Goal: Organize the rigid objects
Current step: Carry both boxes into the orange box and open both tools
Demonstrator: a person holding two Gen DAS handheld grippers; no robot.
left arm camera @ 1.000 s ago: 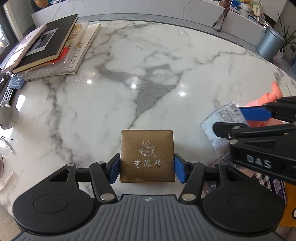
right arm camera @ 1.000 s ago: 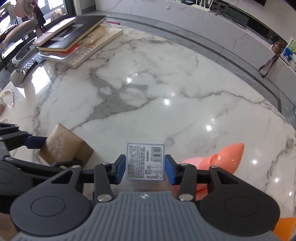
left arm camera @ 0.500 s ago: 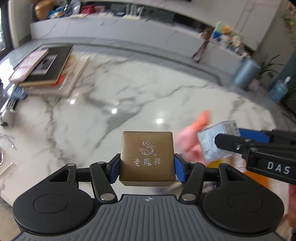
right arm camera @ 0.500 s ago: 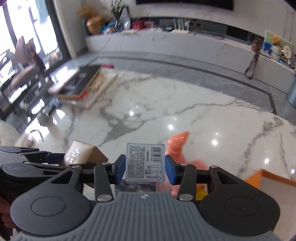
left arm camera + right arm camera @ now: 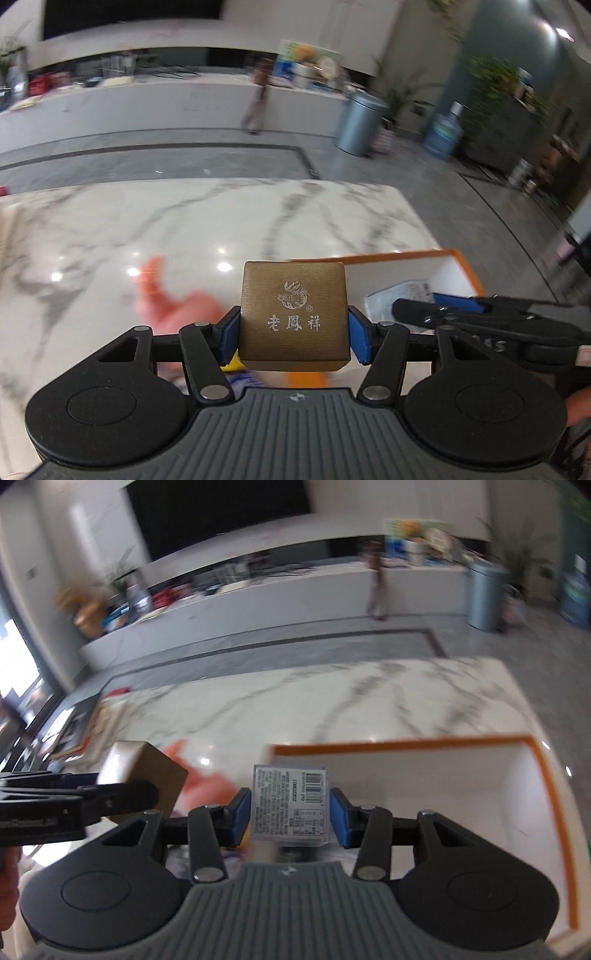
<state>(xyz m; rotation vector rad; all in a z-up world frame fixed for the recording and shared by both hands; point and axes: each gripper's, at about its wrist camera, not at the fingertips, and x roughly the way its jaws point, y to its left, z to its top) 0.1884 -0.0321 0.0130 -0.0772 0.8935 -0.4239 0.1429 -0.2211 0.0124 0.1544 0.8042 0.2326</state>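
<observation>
You are looking at a brushed bronze-gold box bearing silver characters and a silver bird emblem. The pads are showing bright blue on black arms. The packet is carrying a white label with black print and a barcode. The table is showing white marble with grey veins. The tray is showing white with an orange rim. A blurred salmon-pink shape is lying on the marble.

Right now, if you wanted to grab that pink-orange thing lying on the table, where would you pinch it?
It is blurred, so this is a guess. The pink-orange thing lies flat on the marble table, with a narrow end pointing away. I would pinch across that narrow end from above, as it looks slimmer than the wide body. Both claws are full, though: the left claw holds the gold box.
</observation>
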